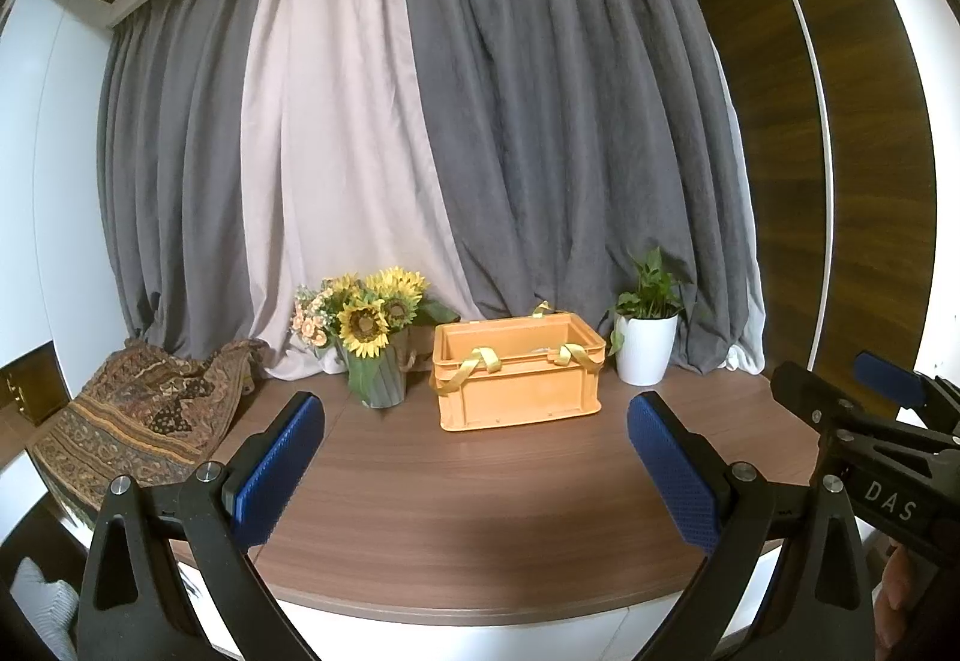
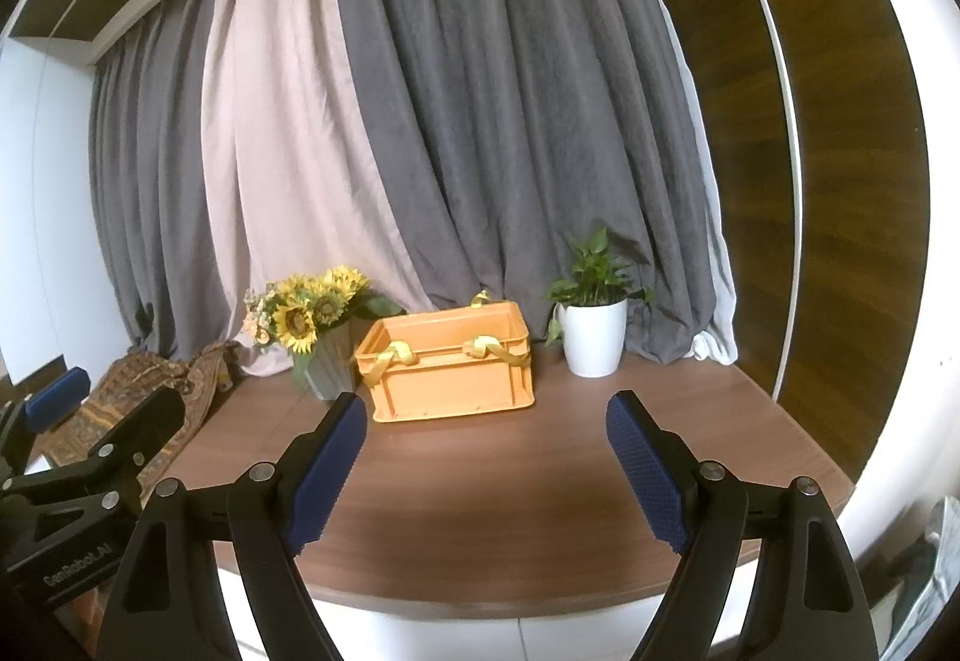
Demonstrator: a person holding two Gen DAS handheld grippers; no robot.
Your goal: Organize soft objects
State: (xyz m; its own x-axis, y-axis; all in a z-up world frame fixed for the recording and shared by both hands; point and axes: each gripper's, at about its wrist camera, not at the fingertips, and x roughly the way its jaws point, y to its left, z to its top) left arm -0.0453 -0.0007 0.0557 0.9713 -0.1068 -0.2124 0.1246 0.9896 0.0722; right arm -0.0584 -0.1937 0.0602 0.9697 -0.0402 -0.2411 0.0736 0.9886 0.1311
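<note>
Both grippers hang over the near edge of the wooden table (image 1: 480, 481), pointing at the back curtain (image 1: 540, 121).

Left gripper (image 1: 477, 472): jaws spread wide, nothing between the blue pads, only bare tabletop. Right gripper (image 2: 486, 472): same, spread wide and empty. Each one shows at the edge of the other's view (the right one's tip pokes in at the right of the left wrist view).

Orange crate (image 1: 517, 376) sits mid-table toward the back, well apart from both grippers. Yellow straps (image 1: 471, 367) drape over its front rim at 2 spots, and another loop sticks up at the back rim. Something pale lies inside, too hidden to identify.

Patterned cloth (image 1: 138, 421) (brown, paisley-like) lies crumpled at the far left end of the table, partly hanging over the edge, well apart from the crate.

Sunflower vase (image 1: 378, 355) stands just left of the crate, close to it; can't tell if they touch. White potted plant (image 1: 647, 343) stands just right of the crate, with a gap.
</note>
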